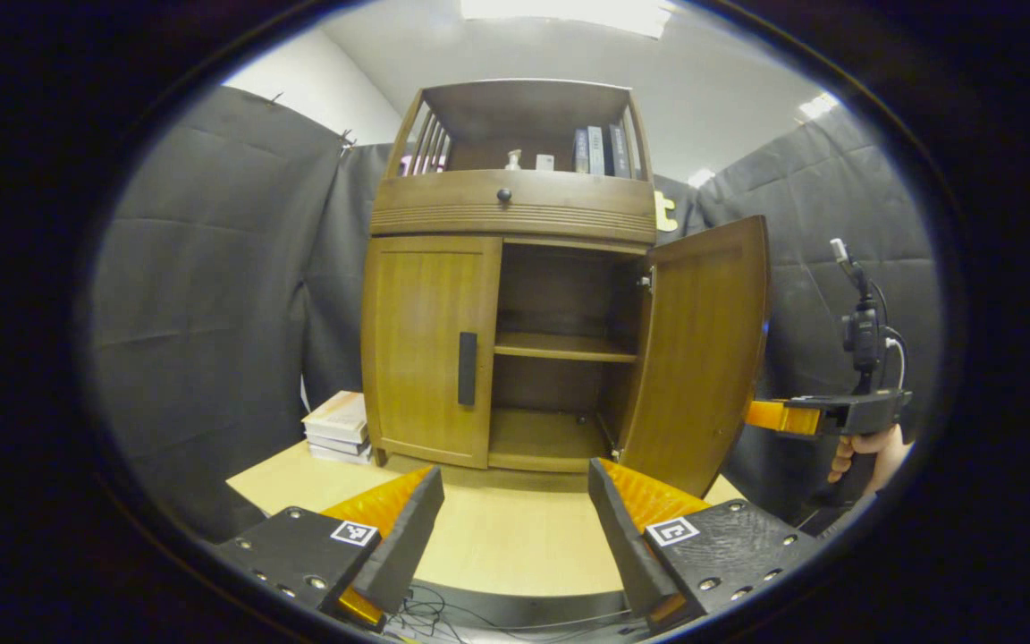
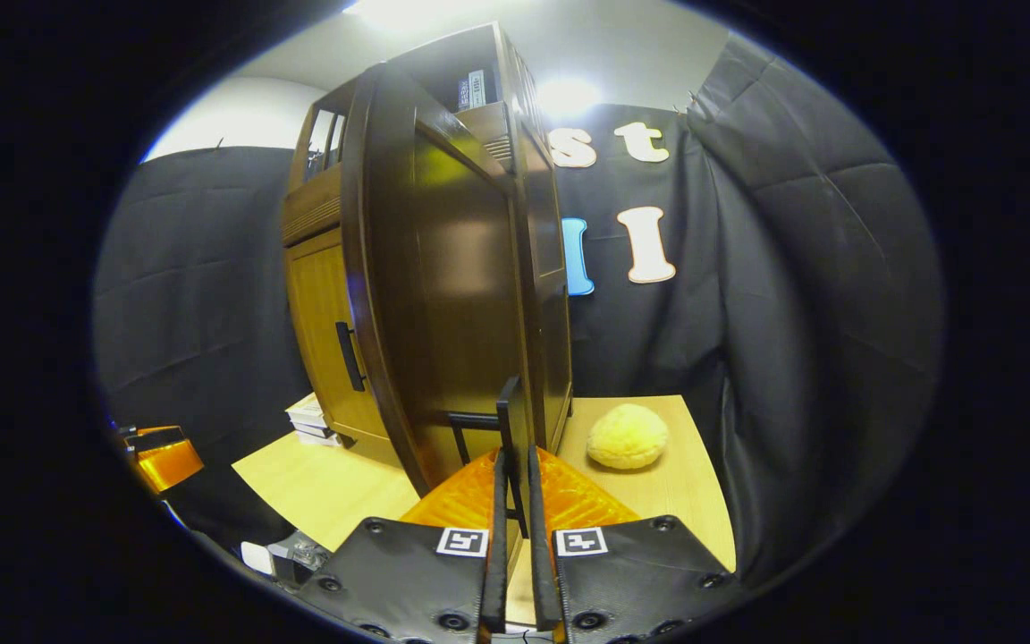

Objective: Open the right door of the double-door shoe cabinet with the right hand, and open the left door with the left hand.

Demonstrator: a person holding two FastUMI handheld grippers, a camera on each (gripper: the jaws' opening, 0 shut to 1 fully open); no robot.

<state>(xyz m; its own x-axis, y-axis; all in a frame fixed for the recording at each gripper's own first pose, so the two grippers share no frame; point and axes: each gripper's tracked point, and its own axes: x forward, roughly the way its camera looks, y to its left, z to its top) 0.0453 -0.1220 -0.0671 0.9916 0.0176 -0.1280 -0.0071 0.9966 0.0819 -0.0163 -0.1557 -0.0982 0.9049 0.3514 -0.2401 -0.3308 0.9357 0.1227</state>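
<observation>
Cabinet [image 1: 515,268]: wooden, double-door, standing toward the back of the bench [image 1: 515,537], between its left and right edges.
Right door [image 1: 703,349]: swung well open, free edge toward the bench's front; two bare shelves visible inside.
Right door handle [image 2: 508,420]: dark vertical bar, clamped between the right gripper's fingers in the right gripper view.
Left door [image 1: 430,344]: closed flat against the frame; dark vertical handle [image 1: 468,368] near its inner edge, untouched.
Right gripper [image 2: 515,501]: fingers nearly together, pinching the door handle; in the left gripper view seen off the bench's right edge, a hand [image 1: 864,452] on its grip.
Left gripper [image 1: 515,501]: fingers spread wide, holding nothing, over the bench's front edge, well apart from the left door.
Upper part: drawer with round knob [image 1: 504,194]; open shelf with books [image 1: 603,150] and small bottles.
Book stack [image 1: 338,427]: on the bench just beside the cabinet's left side.
Yellow round lump [image 2: 628,436]: on the bench near the right edge, beside the cabinet's right side.
</observation>
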